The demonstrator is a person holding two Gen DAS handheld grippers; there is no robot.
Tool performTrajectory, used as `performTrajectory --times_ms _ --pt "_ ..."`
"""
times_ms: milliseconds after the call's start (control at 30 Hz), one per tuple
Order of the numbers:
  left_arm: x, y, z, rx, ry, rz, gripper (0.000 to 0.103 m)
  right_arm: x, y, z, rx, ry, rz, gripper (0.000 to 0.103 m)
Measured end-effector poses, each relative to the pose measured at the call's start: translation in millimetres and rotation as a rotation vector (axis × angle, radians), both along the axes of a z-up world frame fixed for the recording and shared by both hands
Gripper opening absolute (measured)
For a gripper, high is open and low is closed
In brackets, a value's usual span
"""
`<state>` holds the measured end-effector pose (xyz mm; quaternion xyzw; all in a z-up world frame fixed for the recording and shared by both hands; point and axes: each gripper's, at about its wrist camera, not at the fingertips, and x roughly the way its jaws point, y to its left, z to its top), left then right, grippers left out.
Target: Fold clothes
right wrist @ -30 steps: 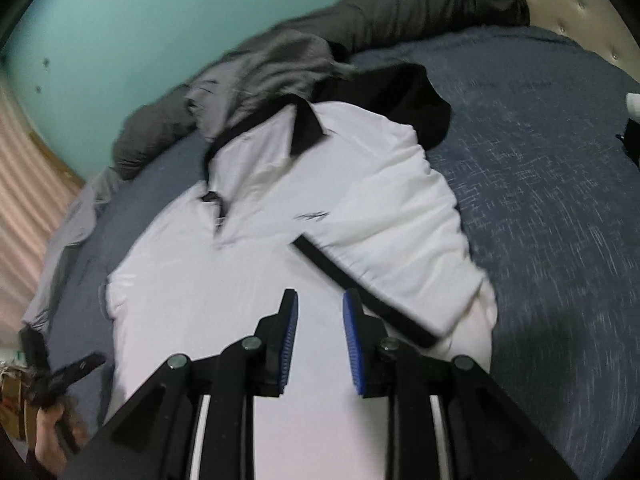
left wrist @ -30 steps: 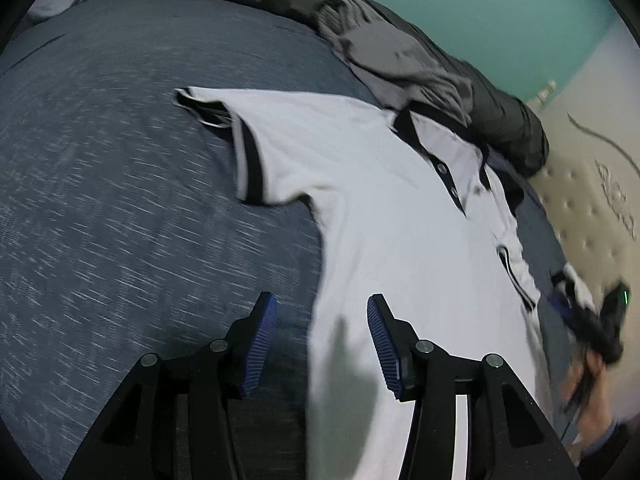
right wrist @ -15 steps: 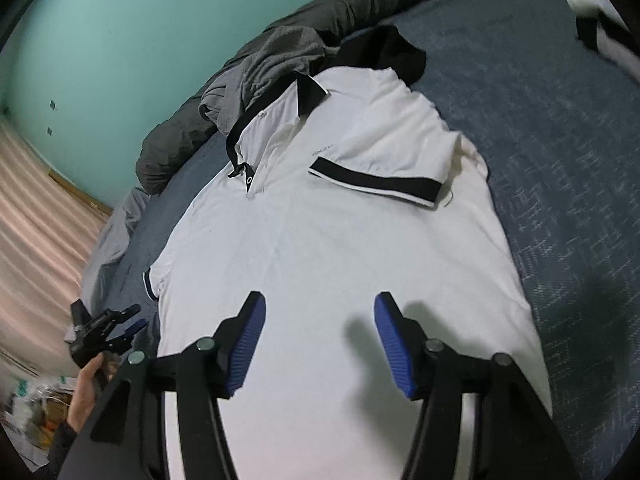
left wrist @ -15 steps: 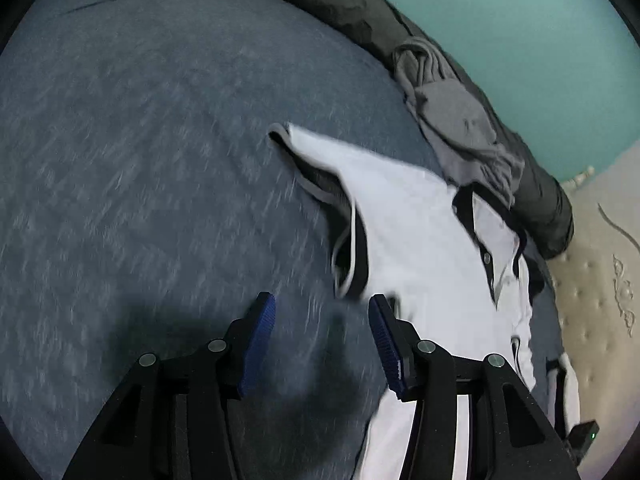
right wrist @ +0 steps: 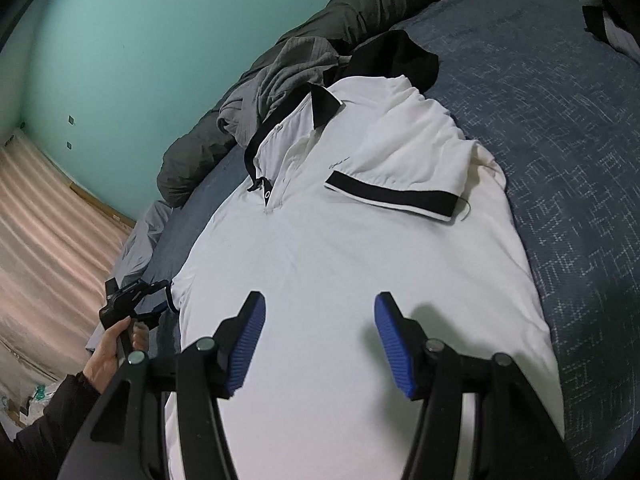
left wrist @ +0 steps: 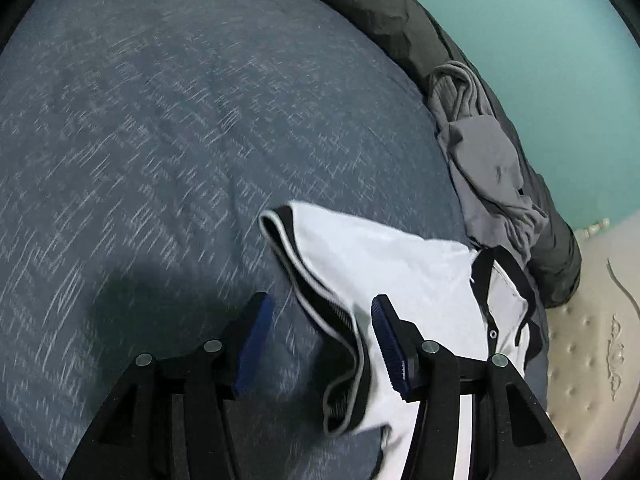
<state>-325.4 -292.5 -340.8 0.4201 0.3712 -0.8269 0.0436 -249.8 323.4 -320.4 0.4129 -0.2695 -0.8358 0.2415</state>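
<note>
A white polo shirt [right wrist: 340, 248] with black collar and cuffs lies face up on the blue bedspread [left wrist: 160, 120]. Its one sleeve [right wrist: 400, 160] is folded inward over the chest, the black cuff [right wrist: 392, 196] lying across it. My right gripper [right wrist: 320, 304] hangs open over the shirt's lower body, holding nothing. In the left wrist view the other sleeve [left wrist: 400, 264] sticks out sideways. Its rumpled black-edged cuff [left wrist: 320, 300] lies between the fingers of my open left gripper [left wrist: 322, 308]. The right wrist view also shows the left gripper [right wrist: 132, 300], held by a hand [right wrist: 108, 352].
A grey garment [left wrist: 484, 168] and a dark duvet [left wrist: 380, 8] are heaped along the teal wall. A black garment [right wrist: 400, 56] lies beside the collar. A padded cream headboard [left wrist: 592, 340] is at the right. Bare bedspread stretches left of the shirt.
My right gripper went from nearly shut to wide open and drew back from the folded sleeve. My left gripper swung from the shirt's side to the outstretched sleeve cuff.
</note>
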Motion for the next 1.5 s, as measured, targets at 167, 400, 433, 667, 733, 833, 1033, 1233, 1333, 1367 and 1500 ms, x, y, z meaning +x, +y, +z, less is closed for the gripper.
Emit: performTrajectory --times_ms 167,400,433,667,733,833,1033,1233,1333,1367,1500 --pt "-13.8 1.7 3.1 -0.020 0.005 -0.004 0.025 -2.1 -1.1 -2.6 -0.018 -0.003 0.014 0.058" --pt "-24.8 19.2 24.2 -0.091 0.052 -0.071 0.005 -3.0 2.4 -0.1 -0.037 0.007 0.015 0.058" --pt "-25.4 23.0 28.7 -0.102 0.060 -0.083 0.004 -3.3 3.6 -0.3 -0.039 0.005 0.011 0.058" --pt "-32.2 82.7 67.0 -0.217 0.113 -0.234 0.004 -3.8 8.4 1.3 -0.064 -0.002 -0.004 0.058" --pt "-34.5 108.4 74.2 -0.250 0.120 -0.292 0.004 -3.8 9.5 2.8 -0.069 0.000 -0.008 0.058" --pt "-37.9 148.7 84.2 -0.303 0.130 -0.382 0.004 -4.5 14.7 3.3 -0.083 -0.004 -0.024 0.058" --pt "-42.2 232.0 67.7 -0.424 0.063 -0.574 0.005 -6.3 27.2 4.0 -0.117 -0.014 -0.059 0.058" --pt "-32.0 258.8 55.6 -0.443 0.014 -0.633 0.007 -7.6 29.7 5.3 -0.140 -0.023 -0.059 0.058" --pt "-19.7 254.8 65.7 -0.441 0.033 -0.632 0.017 -7.5 29.6 6.1 -0.148 -0.024 -0.055 0.058" --pt "-16.3 252.0 69.3 -0.447 0.039 -0.630 0.021 -7.5 29.6 6.3 -0.150 -0.024 -0.055 0.058" --pt "-9.4 231.1 74.5 -0.488 0.040 -0.588 0.022 -7.7 30.5 6.0 -0.161 -0.027 -0.057 0.058"
